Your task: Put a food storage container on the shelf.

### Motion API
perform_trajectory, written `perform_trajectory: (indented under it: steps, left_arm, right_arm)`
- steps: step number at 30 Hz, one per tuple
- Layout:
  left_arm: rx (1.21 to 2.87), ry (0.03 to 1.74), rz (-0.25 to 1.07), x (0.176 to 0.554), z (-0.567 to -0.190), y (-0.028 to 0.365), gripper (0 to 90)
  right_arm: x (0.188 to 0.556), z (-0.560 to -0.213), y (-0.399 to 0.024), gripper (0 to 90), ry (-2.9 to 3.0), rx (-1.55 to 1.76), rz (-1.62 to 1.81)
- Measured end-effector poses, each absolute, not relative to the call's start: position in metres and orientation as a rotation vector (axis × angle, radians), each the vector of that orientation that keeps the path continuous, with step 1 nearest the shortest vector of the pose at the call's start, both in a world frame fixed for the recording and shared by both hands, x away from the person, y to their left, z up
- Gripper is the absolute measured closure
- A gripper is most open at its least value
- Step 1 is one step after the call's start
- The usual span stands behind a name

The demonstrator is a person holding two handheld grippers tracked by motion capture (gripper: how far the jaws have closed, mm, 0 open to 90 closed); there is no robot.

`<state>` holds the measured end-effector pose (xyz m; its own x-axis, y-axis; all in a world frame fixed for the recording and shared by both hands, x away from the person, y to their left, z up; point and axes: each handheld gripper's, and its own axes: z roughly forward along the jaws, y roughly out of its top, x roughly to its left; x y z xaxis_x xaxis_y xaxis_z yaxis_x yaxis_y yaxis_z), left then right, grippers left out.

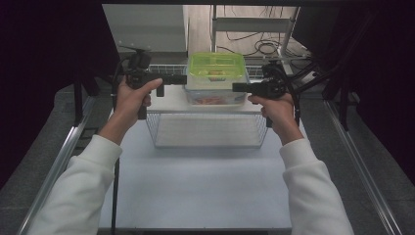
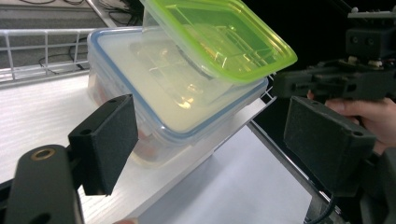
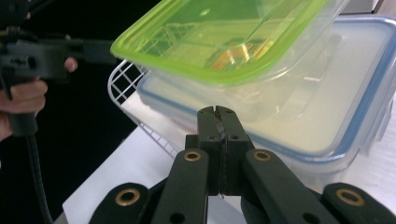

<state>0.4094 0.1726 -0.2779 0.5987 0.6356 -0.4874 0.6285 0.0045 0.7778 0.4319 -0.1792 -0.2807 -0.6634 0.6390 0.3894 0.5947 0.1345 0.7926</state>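
The left gripper (image 2: 205, 140) gapes wide beside the blue-rimmed container (image 2: 154, 107) — nothing is between its pads. The right gripper (image 3: 218, 114) is closed empty just before the green-lidded box (image 3: 219, 37) stacked on top.

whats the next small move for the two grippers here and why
Probably open the right gripper: its jaws are pressed shut on nothing, just short of the blue-rimmed container. The left gripper already stands open at the other side, and the green-lidded container sits stacked on top.
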Motion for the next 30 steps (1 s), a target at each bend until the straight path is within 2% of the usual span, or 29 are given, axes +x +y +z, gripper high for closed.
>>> perform_trajectory:
  steps: [14,27,30]
  left_arm:
    - [1.674,1.051,0.005,0.403,-0.284,0.178,16.9]
    - [1.721,0.997,-0.017,0.352,-0.317,0.195,19.3]
    - [1.764,1.001,-0.024,0.338,-0.332,0.198,20.0]
  right_arm:
    - [0.429,-0.284,-0.186,89.0,2.312,1.278,1.614]
    - [0.393,-0.307,-0.214,87.0,2.415,1.227,1.581]
    - [0.382,-0.319,-0.220,82.1,2.461,1.218,1.516]
